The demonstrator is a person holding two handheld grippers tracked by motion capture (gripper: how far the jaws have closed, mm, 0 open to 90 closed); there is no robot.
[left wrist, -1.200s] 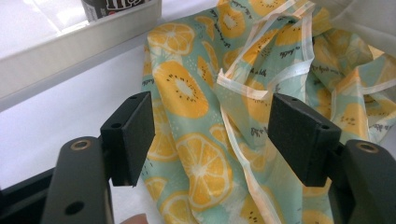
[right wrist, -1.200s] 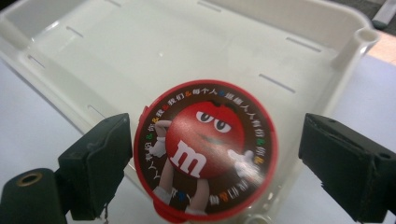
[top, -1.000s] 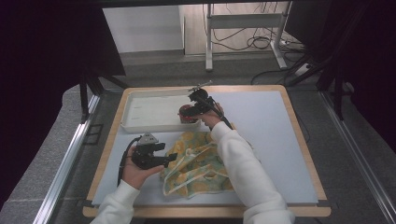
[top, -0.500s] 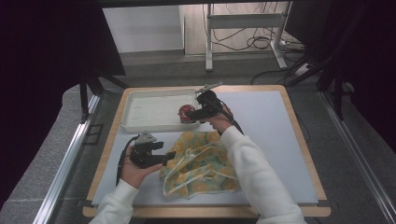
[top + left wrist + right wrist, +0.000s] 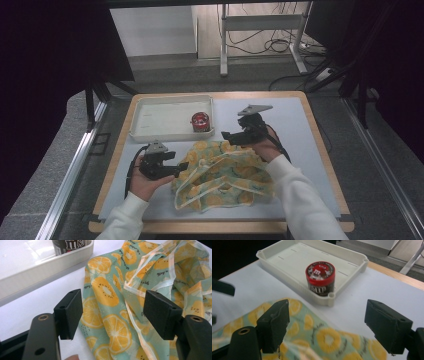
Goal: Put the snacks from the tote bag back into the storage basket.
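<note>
High view, cloth: a crumpled teal fabric bag printed with orange slices and edged in cream binding (image 5: 225, 172) lay on the pale grey surface (image 5: 310, 150), near its front edge, between the two hands.
High view, left gripper (image 5: 181, 169): it rested at the cloth's left edge, fingers spread and pinching nothing.
High view, right gripper (image 5: 229, 136): it hung above the cloth's far edge, just beside the shallow white plastic tray (image 5: 150, 120); its fingers were spread and empty.
High view, tray: a small round red-lidded black tub (image 5: 201, 121) stood in its right near corner.
Left gripper view: both black fingers (image 5: 71, 312) stood wide apart over a fold of the cloth (image 5: 112, 305), not pressing it.
Left gripper view, writing: "m&" showed in white on the tub's side (image 5: 71, 245); small dark script on the cloth was too fine to read.
Right gripper view: fingers (image 5: 274, 325) were wide apart above the cloth's edge (image 5: 319, 340), the tub (image 5: 320, 280) ahead in the tray's corner (image 5: 329, 296).
Right gripper view, writing: the lid print was blurred.
Risk: a pinch on the loose binding alone would likely lift one layer and leave the bag bunched; a low sweep towards the tray could knock the tub.
</note>
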